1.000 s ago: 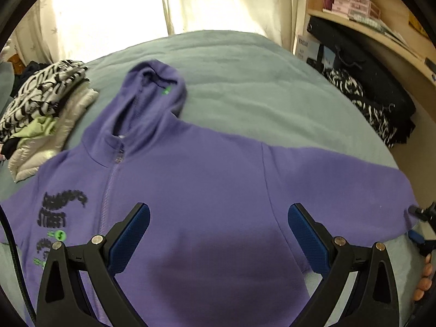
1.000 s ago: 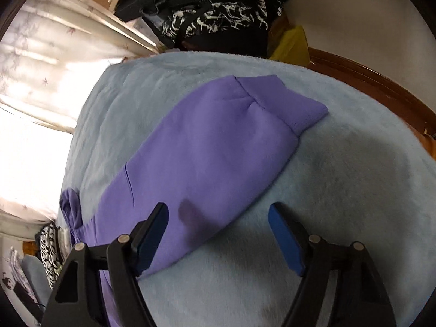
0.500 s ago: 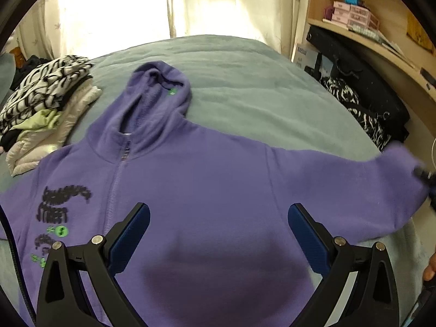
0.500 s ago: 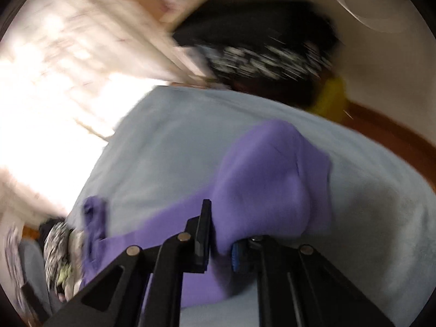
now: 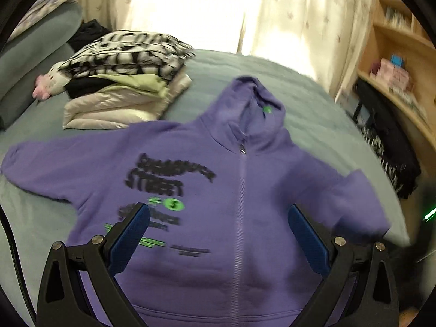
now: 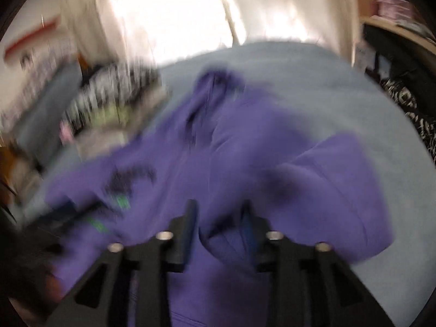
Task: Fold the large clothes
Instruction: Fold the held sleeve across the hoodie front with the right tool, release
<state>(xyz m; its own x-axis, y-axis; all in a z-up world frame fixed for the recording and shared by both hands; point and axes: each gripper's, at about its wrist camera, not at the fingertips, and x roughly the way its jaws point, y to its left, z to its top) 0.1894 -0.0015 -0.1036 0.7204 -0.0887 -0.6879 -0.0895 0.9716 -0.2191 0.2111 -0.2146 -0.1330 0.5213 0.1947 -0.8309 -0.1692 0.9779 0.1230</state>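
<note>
A purple zip hoodie (image 5: 245, 179) with black and green print lies front up on the grey-blue bed (image 5: 308, 103), hood toward the window. My left gripper (image 5: 218, 231) is open and empty above the hoodie's lower front. In the blurred right wrist view, my right gripper (image 6: 219, 226) is nearly closed on purple fabric of the hoodie's right sleeve (image 6: 327, 179), which is folded in over the body. The left sleeve (image 5: 54, 163) lies stretched out to the left.
A stack of folded clothes (image 5: 122, 81) sits on the bed at the back left, with a grey pillow (image 5: 30, 62) beside it. Dark clothes (image 5: 389, 147) and wooden shelves (image 5: 403, 54) are on the right. Curtains (image 5: 299, 13) hang behind the bed.
My right gripper shut on the right sleeve's cuff and carried it inward over the hoodie's body. My left gripper has swung left, staying open, and now views the zip and print.
</note>
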